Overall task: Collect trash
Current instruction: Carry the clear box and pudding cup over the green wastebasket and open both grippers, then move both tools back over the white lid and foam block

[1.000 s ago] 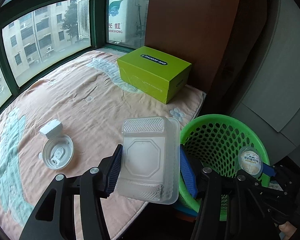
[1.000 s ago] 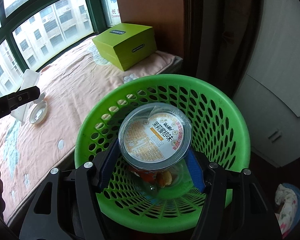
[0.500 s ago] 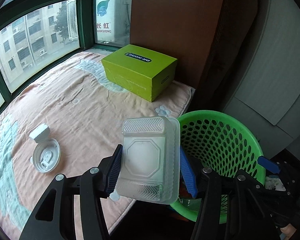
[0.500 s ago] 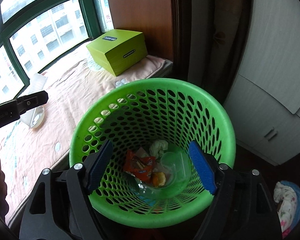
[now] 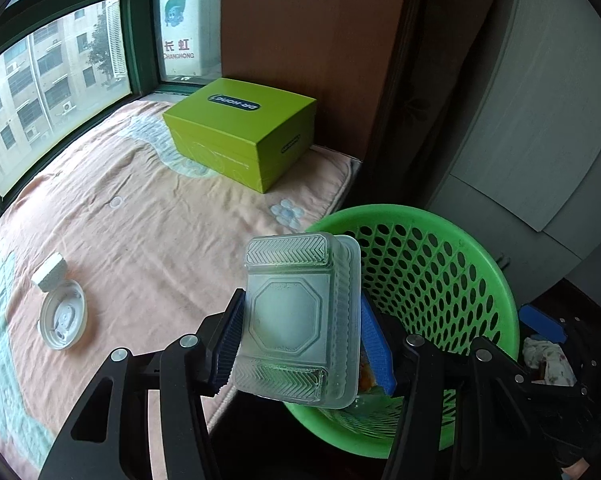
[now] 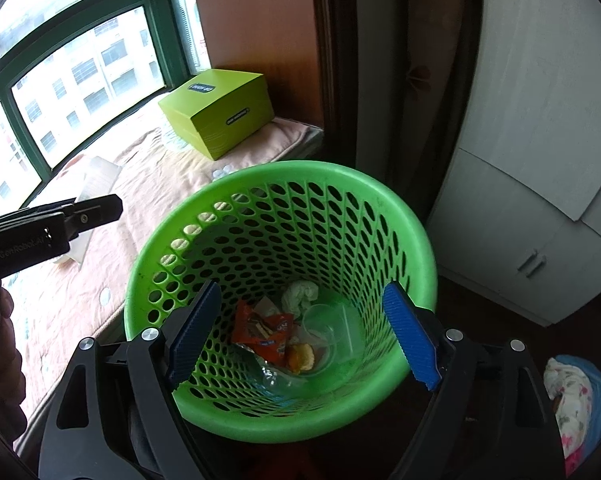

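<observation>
Clear ribbed plastic container point(image 5: 300, 320), lidded.

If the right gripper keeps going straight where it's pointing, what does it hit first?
Probably the trash at the bottom of the green basket: the open right gripper points down into it, toward the red snack wrapper and clear plastic cup. Depth is uncertain.

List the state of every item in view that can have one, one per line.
left claw: shut on the clear food container, beside the basket rim.
right claw: open, empty, above the green basket.
green basket: upright, holding wrappers, tissue and a clear cup.
green box: closed, on the blanket.
white cup lid: lying flat on the blanket.
cabinet door: closed.
</observation>
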A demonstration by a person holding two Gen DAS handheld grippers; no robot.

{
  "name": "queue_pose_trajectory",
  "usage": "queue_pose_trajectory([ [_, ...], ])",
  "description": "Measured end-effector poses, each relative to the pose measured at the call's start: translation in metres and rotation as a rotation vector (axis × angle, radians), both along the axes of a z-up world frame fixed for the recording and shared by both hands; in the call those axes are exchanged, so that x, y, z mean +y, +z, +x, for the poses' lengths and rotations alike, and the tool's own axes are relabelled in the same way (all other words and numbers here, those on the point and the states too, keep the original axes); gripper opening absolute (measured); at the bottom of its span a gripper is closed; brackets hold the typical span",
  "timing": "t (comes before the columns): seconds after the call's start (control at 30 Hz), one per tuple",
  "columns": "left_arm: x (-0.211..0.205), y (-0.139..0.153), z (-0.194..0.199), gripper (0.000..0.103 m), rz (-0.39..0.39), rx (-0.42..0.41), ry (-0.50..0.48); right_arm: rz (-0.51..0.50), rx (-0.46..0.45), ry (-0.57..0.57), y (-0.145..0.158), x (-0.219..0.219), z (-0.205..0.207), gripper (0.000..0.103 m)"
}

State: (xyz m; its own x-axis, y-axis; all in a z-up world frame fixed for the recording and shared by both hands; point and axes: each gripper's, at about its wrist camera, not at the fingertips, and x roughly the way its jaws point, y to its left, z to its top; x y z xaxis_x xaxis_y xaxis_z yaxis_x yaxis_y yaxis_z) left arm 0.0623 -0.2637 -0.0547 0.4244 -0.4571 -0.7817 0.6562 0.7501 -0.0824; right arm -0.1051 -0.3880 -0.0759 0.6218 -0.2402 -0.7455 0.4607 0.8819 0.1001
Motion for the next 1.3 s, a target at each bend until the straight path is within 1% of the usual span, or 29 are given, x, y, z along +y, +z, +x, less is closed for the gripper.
queue_pose_trajectory([
  [0.17, -0.010, -0.003, -0.004, 0.054, -0.006, 0.022, -0.024, 0.007, -0.003, -0.015, -0.001, -0.006, -0.004, 0.083],
  [0.27, -0.012, -0.004, -0.006, 0.058, -0.015, 0.030, -0.033, 0.009, -0.001, -0.019, -0.002, -0.008, -0.005, 0.083],
  [0.33, -0.012, -0.005, -0.007, 0.071, -0.017, 0.029, -0.034, 0.011, 0.000, -0.018, -0.003, -0.009, -0.006, 0.083],
  [0.37, -0.011, -0.004, -0.007, 0.072, -0.019, 0.026, -0.030, 0.012, 0.000, -0.018, -0.003, -0.008, -0.006, 0.083],
  [0.57, -0.002, -0.005, -0.003, 0.075, -0.017, 0.023, -0.008, 0.012, 0.000, -0.003, -0.002, -0.004, -0.003, 0.083],
  [0.67, 0.009, -0.003, 0.000, 0.076, -0.016, 0.018, 0.018, 0.014, -0.002, 0.009, -0.002, 0.000, 0.001, 0.083],
  [0.73, 0.017, -0.002, 0.003, 0.079, -0.016, 0.014, 0.037, 0.018, -0.004, 0.022, -0.001, 0.003, 0.004, 0.083],
  [0.87, 0.038, -0.002, 0.014, 0.080, -0.017, 0.015, 0.088, 0.014, -0.001, 0.055, 0.000, 0.013, 0.012, 0.085],
  [1.17, 0.093, -0.004, 0.046, 0.081, -0.019, 0.024, 0.222, 0.002, 0.000, 0.146, 0.004, 0.039, 0.036, 0.086],
  [1.23, 0.106, -0.004, 0.055, 0.084, -0.018, 0.022, 0.259, 0.005, 0.000, 0.162, 0.004, 0.045, 0.042, 0.086],
  [1.3, 0.121, -0.003, 0.064, 0.084, -0.019, 0.024, 0.298, 0.010, -0.002, 0.181, 0.004, 0.051, 0.048, 0.086],
])
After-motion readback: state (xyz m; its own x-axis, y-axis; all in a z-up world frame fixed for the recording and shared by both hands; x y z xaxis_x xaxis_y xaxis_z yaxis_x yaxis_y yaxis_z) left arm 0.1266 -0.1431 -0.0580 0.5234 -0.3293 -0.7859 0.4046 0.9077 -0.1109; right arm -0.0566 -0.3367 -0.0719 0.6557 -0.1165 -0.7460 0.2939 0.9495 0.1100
